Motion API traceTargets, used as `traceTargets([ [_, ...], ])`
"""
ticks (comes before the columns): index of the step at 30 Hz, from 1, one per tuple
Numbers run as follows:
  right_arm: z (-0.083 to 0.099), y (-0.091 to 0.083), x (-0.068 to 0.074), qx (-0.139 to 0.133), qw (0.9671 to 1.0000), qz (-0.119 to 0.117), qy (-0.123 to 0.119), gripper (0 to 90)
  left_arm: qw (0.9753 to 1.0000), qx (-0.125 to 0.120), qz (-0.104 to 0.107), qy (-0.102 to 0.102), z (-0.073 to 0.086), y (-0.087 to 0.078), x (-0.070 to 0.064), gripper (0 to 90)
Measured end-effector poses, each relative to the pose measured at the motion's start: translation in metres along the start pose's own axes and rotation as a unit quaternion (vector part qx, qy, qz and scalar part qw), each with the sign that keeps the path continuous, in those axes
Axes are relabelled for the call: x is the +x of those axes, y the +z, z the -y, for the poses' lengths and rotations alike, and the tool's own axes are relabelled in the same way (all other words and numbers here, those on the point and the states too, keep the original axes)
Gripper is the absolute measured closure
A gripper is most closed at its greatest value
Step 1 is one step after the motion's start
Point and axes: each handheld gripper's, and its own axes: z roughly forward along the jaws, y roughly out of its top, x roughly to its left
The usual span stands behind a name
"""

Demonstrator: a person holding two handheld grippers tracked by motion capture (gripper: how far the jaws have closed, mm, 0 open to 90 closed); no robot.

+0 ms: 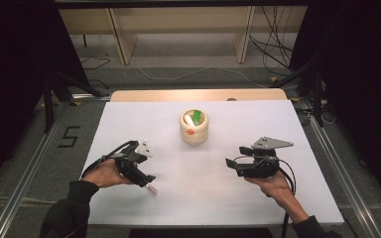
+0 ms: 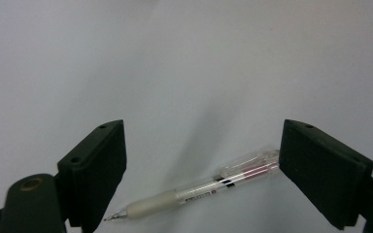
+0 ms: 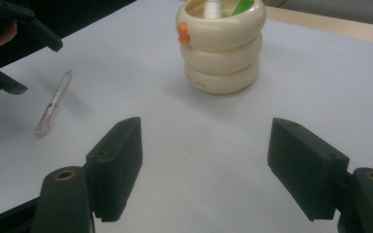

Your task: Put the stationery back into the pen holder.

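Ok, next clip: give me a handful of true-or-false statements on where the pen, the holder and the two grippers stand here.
1. The pen lies flat on the white table. True.
2. The left gripper is shut on the pen. False: its jaws stand wide open on either side of the pen, which lies loose.
3. The cream ringed holder is empty. False: a green item and a white one stand in it.
4. The right gripper is open and holds nothing. True.
5. The holder lies tipped on its side. False: it stands upright.
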Motion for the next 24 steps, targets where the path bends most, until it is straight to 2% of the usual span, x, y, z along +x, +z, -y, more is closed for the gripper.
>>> traceTargets([
  [7, 0.007, -0.006, 0.000, 0.000, 1.0000, 0.001, 0.002, 29.5, 0.9997, -0.006, -0.015, -0.020, -0.001, 0.002, 0.008, 20.4],
  [12, 0.012, -0.009, 0.002, 0.002, 1.0000, 0.000, 0.004, 29.5, 0.9997, 0.004, -0.009, -0.022, 0.005, 0.006, 0.007, 20.8],
  [18, 0.014, -0.008, 0.002, 0.007, 1.0000, -0.001, 0.006, 29.5, 0.9994, 0.027, 0.002, -0.019, 0.013, 0.007, 0.007, 21.8],
  [22, 0.015, -0.008, 0.002, 0.007, 1.0000, -0.002, 0.007, 29.5, 0.9988, 0.046, 0.014, -0.007, 0.013, 0.006, 0.006, 22.5],
  [24, 0.016, -0.009, 0.003, 0.009, 0.9999, -0.003, 0.008, 29.5, 0.9987, 0.046, 0.019, -0.002, 0.014, 0.005, 0.005, 22.6],
])
